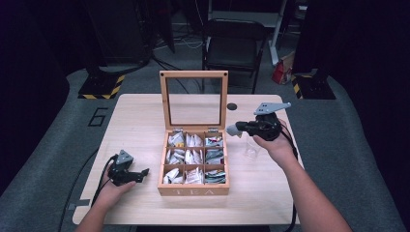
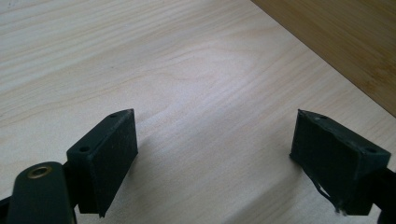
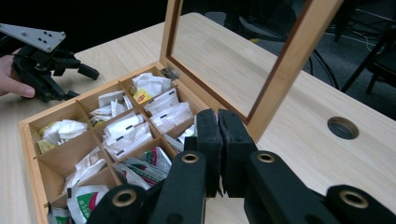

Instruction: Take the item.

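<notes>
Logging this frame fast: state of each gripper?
Left gripper: open, empty, resting on the table.
Right gripper: shut, holding nothing, over the tea box.

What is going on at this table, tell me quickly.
A person works over an open wooden tea box whose glass lid stands upright. Its nine compartments hold tea bags. The right tongs, jaws shut with nothing visible between them, hover above the box's back right corner. The left tongs rest on the table left of the box, jaws wide open and empty. A clear cup stands right of the box, under the right hand.
</notes>
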`<state>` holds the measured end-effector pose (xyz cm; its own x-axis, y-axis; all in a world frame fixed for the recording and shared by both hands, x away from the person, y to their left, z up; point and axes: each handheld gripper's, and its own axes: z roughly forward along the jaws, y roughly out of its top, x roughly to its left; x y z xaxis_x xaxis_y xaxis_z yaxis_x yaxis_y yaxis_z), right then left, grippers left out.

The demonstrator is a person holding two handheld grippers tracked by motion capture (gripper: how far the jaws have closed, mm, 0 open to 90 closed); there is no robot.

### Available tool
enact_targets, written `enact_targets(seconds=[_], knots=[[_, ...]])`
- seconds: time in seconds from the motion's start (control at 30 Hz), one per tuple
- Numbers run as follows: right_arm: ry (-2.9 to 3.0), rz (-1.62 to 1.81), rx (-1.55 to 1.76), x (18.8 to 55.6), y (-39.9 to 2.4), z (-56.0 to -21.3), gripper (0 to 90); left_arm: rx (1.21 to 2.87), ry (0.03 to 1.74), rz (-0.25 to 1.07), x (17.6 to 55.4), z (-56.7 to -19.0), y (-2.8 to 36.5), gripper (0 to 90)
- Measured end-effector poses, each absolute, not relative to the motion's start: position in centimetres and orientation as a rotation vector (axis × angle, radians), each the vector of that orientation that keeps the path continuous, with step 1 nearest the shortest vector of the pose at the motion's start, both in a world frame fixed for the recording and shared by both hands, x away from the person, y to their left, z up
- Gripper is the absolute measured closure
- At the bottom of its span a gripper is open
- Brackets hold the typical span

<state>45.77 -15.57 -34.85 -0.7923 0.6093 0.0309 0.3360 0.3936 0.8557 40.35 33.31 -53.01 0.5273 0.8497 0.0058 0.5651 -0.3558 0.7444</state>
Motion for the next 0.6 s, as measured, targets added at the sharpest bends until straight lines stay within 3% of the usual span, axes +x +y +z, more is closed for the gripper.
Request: enact_targets(seconds=[0.6], knots=[[2.292, 1.333, 0.915, 46.2, -18.7, -35.0, 88.3, 2.065, 1.144, 0.517, 40.3, -53.0, 33.3, 14.1]])
